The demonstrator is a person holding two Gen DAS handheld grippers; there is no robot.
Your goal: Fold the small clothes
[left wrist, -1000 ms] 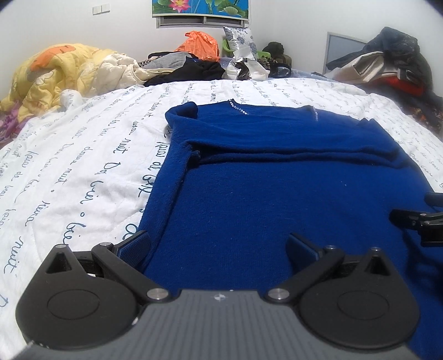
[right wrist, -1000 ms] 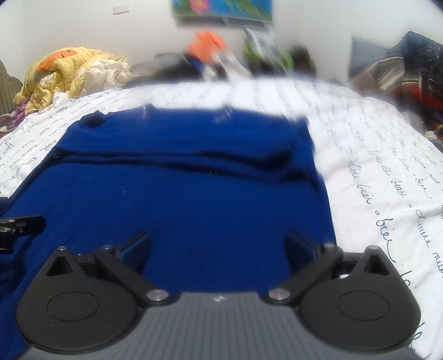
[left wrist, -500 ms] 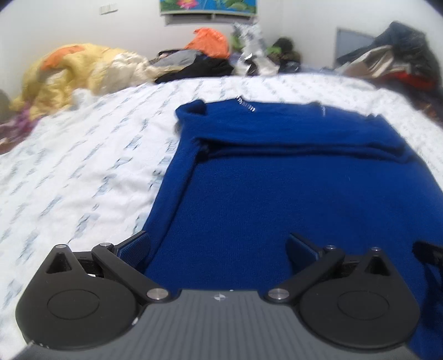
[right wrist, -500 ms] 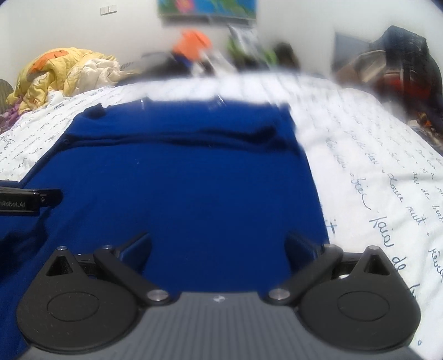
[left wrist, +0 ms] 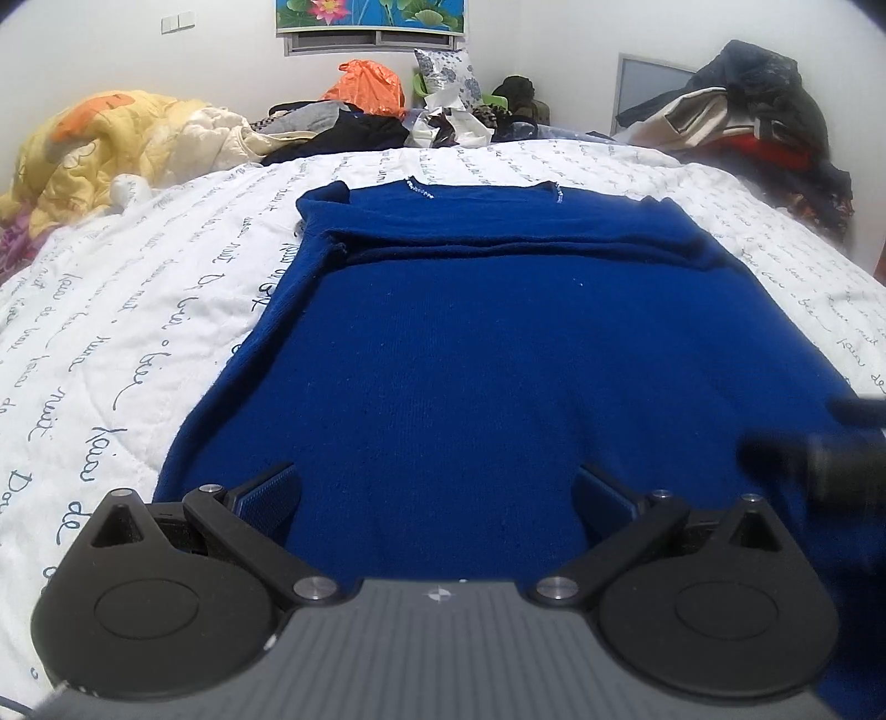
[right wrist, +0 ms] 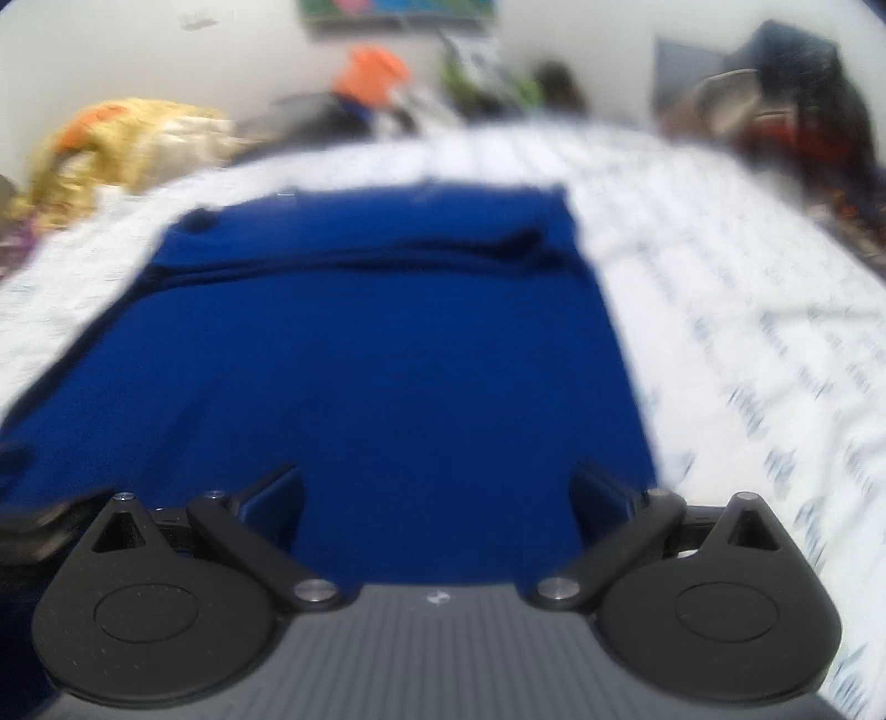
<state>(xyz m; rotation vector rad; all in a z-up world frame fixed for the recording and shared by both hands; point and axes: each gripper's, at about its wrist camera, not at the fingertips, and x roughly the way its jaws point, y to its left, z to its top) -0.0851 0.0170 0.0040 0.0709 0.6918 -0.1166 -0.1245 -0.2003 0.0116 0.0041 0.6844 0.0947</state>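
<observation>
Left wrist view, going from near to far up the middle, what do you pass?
Left gripper → blue sweater → white lettered bedspread → clothes pile → flower picture on the wall.

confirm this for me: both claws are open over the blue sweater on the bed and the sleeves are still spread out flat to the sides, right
Not quite. Both claws, left and right, are open over the blue sweater, but the left wrist view shows its sleeves already folded across the chest, not spread sideways.
</observation>
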